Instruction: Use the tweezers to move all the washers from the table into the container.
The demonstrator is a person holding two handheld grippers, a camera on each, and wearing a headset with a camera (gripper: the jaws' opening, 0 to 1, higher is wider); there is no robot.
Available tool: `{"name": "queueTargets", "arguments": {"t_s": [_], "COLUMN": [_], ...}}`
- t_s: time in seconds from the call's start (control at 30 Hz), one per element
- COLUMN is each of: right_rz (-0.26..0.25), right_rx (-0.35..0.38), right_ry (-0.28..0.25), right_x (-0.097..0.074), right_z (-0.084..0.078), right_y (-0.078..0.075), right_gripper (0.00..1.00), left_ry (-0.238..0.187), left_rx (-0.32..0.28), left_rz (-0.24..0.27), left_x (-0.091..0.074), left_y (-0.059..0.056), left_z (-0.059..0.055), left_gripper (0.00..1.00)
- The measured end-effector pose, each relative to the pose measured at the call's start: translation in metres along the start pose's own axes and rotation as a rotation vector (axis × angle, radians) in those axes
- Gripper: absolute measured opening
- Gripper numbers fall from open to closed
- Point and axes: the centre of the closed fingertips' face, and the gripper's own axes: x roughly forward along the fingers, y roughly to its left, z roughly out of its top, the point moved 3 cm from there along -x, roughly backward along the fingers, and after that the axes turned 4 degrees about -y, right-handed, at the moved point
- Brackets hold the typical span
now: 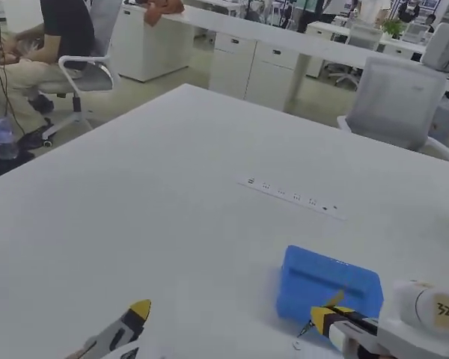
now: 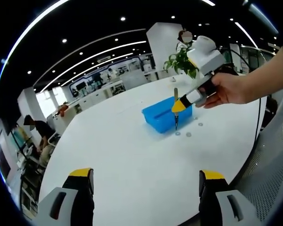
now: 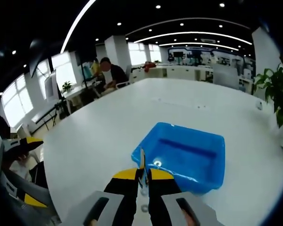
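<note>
Small metal washers (image 2: pixel 188 134) lie on the white table (image 2: pixel 132 155), just beside the blue plastic container (image 2: pixel 154 121).
The right gripper (image 3: pixel 142 175) clamps slim tweezers (image 2: pixel 176 120) over them; a skewed pinch could flick a washer away. The left gripper (image 2: pixel 146 173) hangs wide open, empty.

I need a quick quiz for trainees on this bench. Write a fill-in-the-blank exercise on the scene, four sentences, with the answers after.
1. The container is ____ in colour.
2. The right gripper is shut on the ____.
3. The left gripper has its jaws ____.
4. In the left gripper view, the washers lie on the white ____, next to the container.

Missing words: blue; tweezers; open; table.
</note>
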Motion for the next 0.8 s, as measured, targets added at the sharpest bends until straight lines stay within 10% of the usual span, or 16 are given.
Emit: {"name": "queueTargets", "arguments": {"t_s": [0.8], "right_rz": [-0.017], "right_rx": [0.023], "right_ry": [0.015], "right_x": [0.003], "right_z": [-0.012], "right_y": [-0.007], "right_gripper": [0.04], "left_ry": [0.018], "left_rx": [0.010], "left_rz": [0.005], "left_x": [0.000], "left_y": [0.001], "left_z": [-0.003], "left_gripper": [0.94]}}
